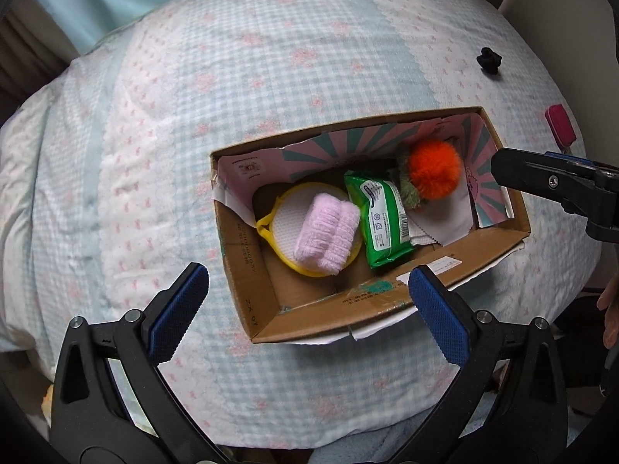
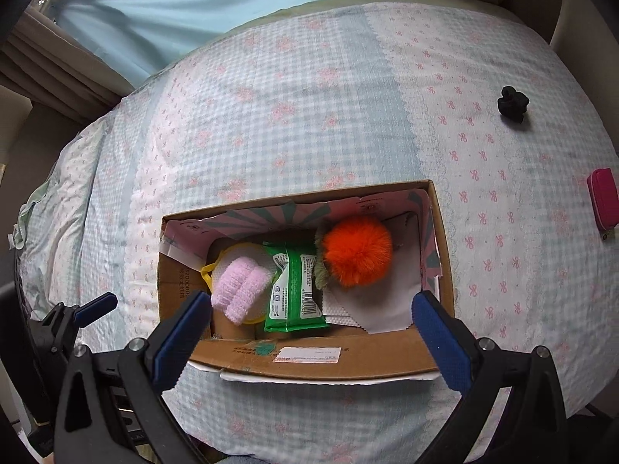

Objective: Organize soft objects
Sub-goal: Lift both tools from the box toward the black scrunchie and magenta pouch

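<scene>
A cardboard box [image 1: 247,286] [image 2: 309,359] sits on the bed. Inside lie a rolled pink towel [image 1: 327,237] [image 2: 240,284] on a yellow-rimmed white pad [image 1: 282,224] [image 2: 247,255], a green wipes pack [image 1: 381,218] [image 2: 294,290] and an orange pompom [image 1: 435,174] [image 2: 356,249]. My left gripper [image 1: 307,301] is open and empty above the box's near left corner. My right gripper [image 2: 309,324] is open and empty above the box's near wall; it shows from the side in the left wrist view [image 1: 541,179].
The bed has a blue-and-pink checked cover [image 1: 271,77] [image 2: 309,116]. A black scrunchie [image 1: 489,60] [image 2: 512,104] and a magenta case [image 1: 560,125] [image 2: 603,197] lie on the cover right of the box. A curtain hangs behind the bed.
</scene>
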